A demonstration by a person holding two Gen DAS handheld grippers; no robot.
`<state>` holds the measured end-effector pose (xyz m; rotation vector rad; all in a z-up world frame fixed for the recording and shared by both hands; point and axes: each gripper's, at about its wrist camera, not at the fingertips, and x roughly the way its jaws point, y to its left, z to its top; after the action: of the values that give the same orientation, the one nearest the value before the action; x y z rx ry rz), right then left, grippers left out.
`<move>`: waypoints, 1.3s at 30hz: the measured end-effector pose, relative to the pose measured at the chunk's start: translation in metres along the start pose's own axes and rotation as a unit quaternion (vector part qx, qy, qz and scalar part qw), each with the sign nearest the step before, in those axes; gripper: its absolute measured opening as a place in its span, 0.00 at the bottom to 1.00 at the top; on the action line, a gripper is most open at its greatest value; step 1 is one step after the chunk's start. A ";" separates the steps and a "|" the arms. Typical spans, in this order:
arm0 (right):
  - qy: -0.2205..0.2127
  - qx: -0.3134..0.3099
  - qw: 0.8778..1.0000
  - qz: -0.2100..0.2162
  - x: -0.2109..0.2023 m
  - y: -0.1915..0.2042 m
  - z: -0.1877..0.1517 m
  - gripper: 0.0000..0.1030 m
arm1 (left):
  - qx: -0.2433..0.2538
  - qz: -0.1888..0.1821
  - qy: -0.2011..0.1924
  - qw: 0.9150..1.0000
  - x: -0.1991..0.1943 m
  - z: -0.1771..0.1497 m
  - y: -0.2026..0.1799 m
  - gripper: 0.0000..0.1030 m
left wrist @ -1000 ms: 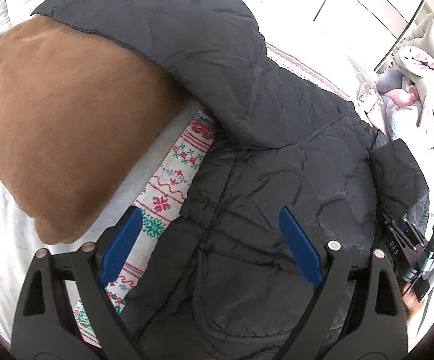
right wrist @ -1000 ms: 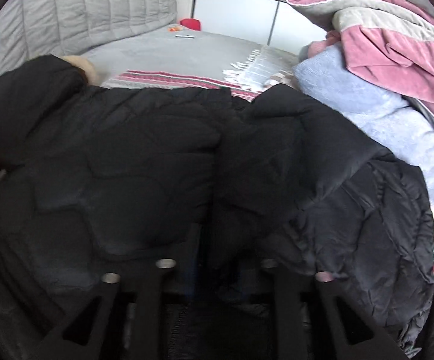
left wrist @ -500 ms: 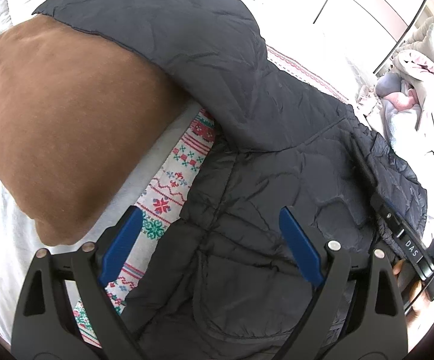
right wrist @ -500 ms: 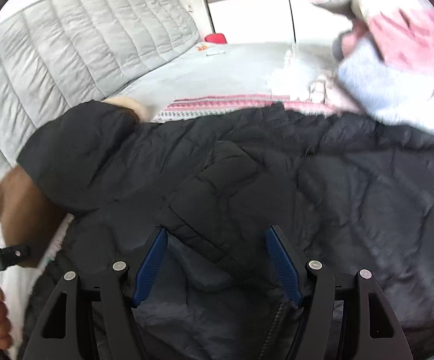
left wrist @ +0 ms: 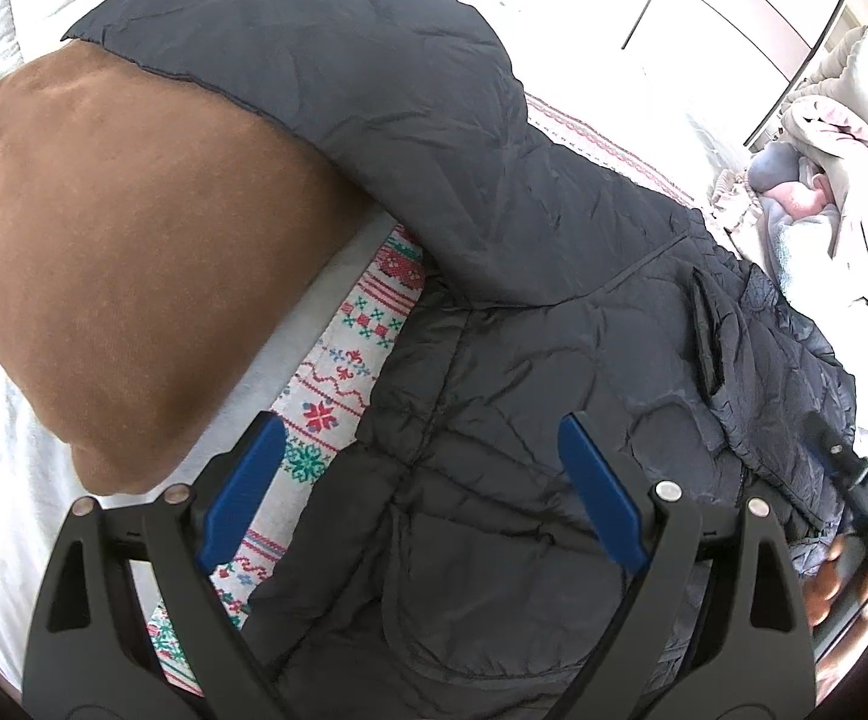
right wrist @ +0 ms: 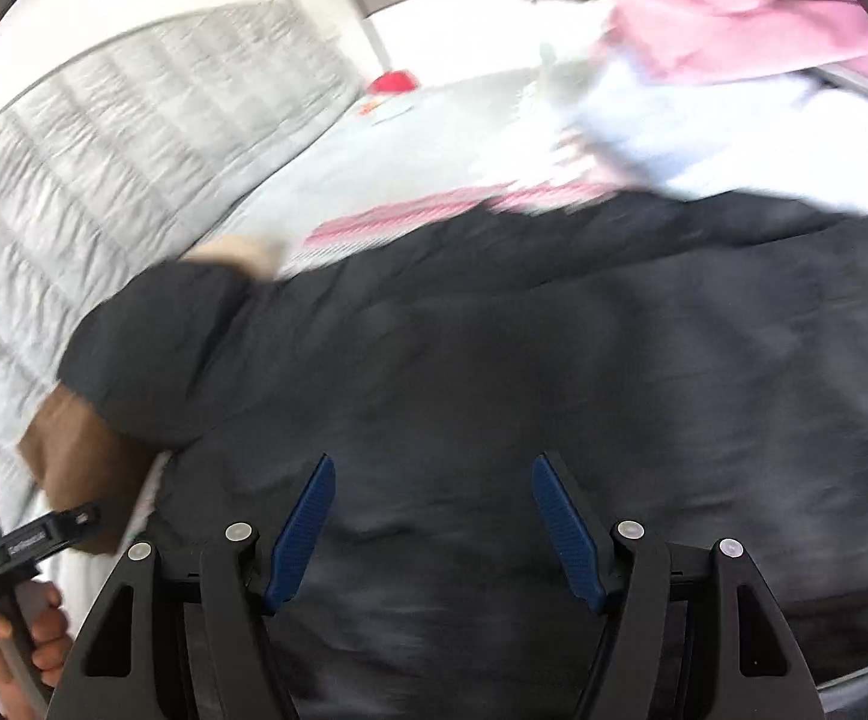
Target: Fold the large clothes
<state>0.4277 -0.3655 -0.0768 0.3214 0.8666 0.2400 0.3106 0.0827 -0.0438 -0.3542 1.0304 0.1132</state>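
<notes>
A large black quilted jacket (left wrist: 554, 312) lies spread on the bed, its hood (left wrist: 326, 54) draped over a brown plush cushion (left wrist: 116, 252). My left gripper (left wrist: 422, 480) hovers open over the jacket's lower left part, with nothing between its blue pads. In the blurred right wrist view, the right gripper (right wrist: 434, 528) stands open above the jacket (right wrist: 524, 372), its pads clear of the fabric. The right gripper's body (left wrist: 866, 498) shows at the jacket's right edge. The left gripper's body (right wrist: 26, 540) and the hand (right wrist: 14, 630) holding it sit at the lower left.
A white blanket with red and green stitched patterns (left wrist: 338, 396) lies under the jacket. A pile of pink and pale blue clothes (left wrist: 806, 198) (right wrist: 734, 30) sits at the right. The grey quilted headboard (right wrist: 104, 180) stands at the left, with a small red object (right wrist: 395, 84) on the bed beyond.
The right gripper opened off the jacket's fold, then lifted and swung back from it. The dark flap at the jacket's right edge now lies flat. The left gripper has not moved.
</notes>
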 end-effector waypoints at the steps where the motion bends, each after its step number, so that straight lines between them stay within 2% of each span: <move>1: -0.005 0.011 1.000 -0.015 -0.006 -0.013 0.001 0.67 | 0.001 0.000 -0.001 1.000 0.000 0.000 -0.001 0.90; 4: -0.015 0.076 0.995 -0.054 -0.023 -0.074 0.009 0.67 | 0.006 0.002 -0.003 1.000 -0.001 -0.001 -0.003 0.90; 8: -0.032 0.139 0.983 -0.117 -0.036 -0.142 0.016 0.67 | 0.012 0.004 -0.006 1.000 0.000 -0.001 -0.007 0.90; 10: -0.025 0.159 0.977 -0.141 -0.030 -0.164 0.013 0.67 | 0.014 0.006 -0.009 1.000 0.000 -0.001 -0.008 0.90; 12: 0.003 0.184 0.968 -0.170 -0.014 -0.188 0.006 0.67 | 0.016 0.007 -0.014 1.000 -0.001 -0.001 -0.009 0.90; 13: 0.019 0.183 0.964 -0.190 -0.002 -0.195 0.001 0.67 | 0.017 0.007 -0.016 1.000 -0.001 -0.001 -0.010 0.90; 16: 0.017 0.149 0.962 -0.228 0.006 -0.187 0.004 0.68 | 0.017 0.005 -0.020 1.000 -0.002 -0.001 -0.010 0.90; 18: 0.025 0.152 0.959 -0.236 0.003 -0.179 0.008 0.68 | 0.016 0.004 -0.022 1.000 -0.002 0.000 -0.008 0.90; 24: -0.001 0.119 0.970 -0.211 -0.059 -0.124 0.004 0.68 | 0.007 -0.001 -0.038 0.999 -0.011 0.004 -0.002 0.90; 30: -0.024 0.125 0.989 -0.078 -0.139 -0.078 -0.047 0.69 | -0.025 -0.002 -0.083 0.996 -0.039 0.018 0.023 0.90; 33: -0.038 0.114 0.992 -0.040 -0.142 -0.068 -0.067 0.72 | -0.055 -0.004 -0.108 0.993 -0.054 0.028 0.045 0.90; 36: -0.015 0.092 0.995 -0.043 -0.125 -0.061 -0.072 0.72 | -0.085 0.019 -0.127 0.988 -0.060 0.045 0.069 0.90; 39: -0.010 0.107 0.994 -0.036 -0.127 -0.064 -0.089 0.72 | -0.118 0.026 -0.127 0.984 -0.058 0.070 0.095 0.90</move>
<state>0.2839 -0.4512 -0.0641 0.4896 0.8833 0.0756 0.3138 0.1999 0.0162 -0.5145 0.7747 0.3225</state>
